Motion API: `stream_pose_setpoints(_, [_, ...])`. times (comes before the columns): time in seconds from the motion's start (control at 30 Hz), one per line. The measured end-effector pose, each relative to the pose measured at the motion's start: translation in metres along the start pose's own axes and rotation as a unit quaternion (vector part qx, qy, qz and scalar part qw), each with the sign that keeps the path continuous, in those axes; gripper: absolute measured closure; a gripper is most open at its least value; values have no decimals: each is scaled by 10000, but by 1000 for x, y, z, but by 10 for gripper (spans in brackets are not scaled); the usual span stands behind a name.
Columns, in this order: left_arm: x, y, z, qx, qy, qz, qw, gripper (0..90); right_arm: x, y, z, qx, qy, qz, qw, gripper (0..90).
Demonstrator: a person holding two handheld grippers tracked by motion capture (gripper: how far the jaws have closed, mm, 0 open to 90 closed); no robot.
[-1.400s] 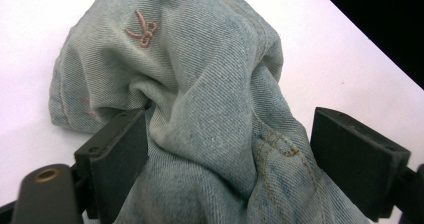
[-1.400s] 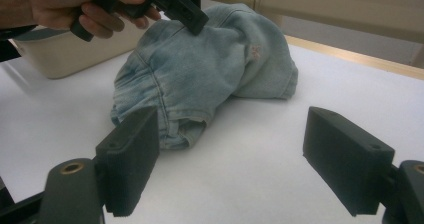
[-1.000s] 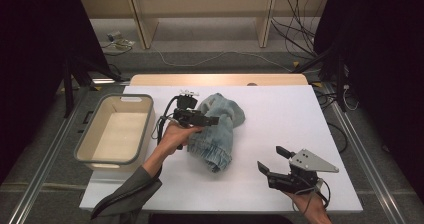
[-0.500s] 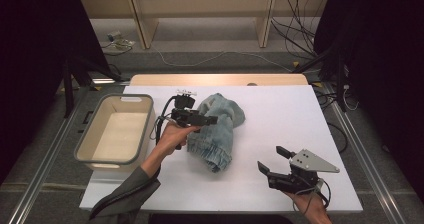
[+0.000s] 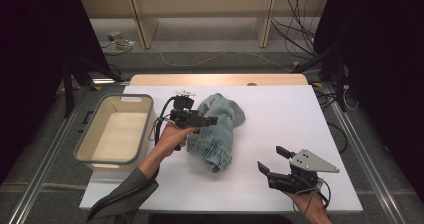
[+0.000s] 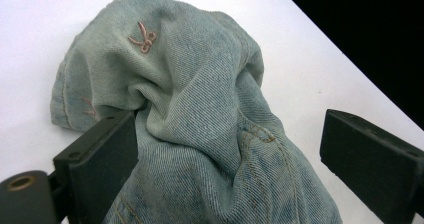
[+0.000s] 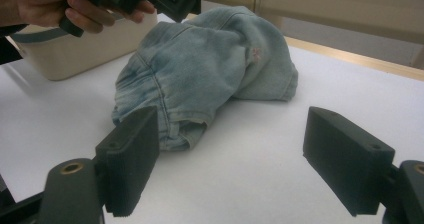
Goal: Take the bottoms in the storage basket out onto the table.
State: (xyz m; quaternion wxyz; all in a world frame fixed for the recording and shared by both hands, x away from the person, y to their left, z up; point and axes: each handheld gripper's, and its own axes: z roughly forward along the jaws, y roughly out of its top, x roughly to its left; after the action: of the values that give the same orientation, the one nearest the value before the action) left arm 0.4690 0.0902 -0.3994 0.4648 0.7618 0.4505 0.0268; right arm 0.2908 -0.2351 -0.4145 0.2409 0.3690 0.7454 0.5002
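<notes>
Nearest to me, the right gripper is hovering low over the front of the white table, jaws standing wide apart with nothing between them, pointing toward the denim garment but well apart from it. In the right gripper view the crumpled hem is lying beyond the gap of the jaws, untouched.

Further in, the garment is sitting in a loose heap near the middle of the table, just right of the beige bin. The left gripper is hanging over its upper fold; its jaws have just been opening, and in the left gripper view the near jaw is brushing the cloth while the far one is standing clear, so nothing is being gripped.

To my eye the person is letting go of the cloth after a placing or repositioning step. Next would come a fresh pinch on an edge or waistband, perhaps with both grippers.

What kind of garment it is, I cannot tell; the folds are hiding its shape. The bin's inside looks bare, though its near wall is blocking part of the floor.
</notes>
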Motion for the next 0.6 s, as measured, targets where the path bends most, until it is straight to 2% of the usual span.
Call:
stream_pose_setpoints(0.2, [-2, -2, -7, -386, -101, 88, 9992, 81, 0, 0, 0, 1, 0, 0, 10000, 234])
stream_pose_setpoints(0.37, [-4, -4, -15, -550, -199, 237, 9980, 80, 0, 0, 0, 5, -1, 0, 10000, 234])
stream_pose_setpoints(0.6, [-6, -7, -26, -805, -184, 406, 9958, 81, 0, 0, 0, -4, 0, 2, 10000, 234])
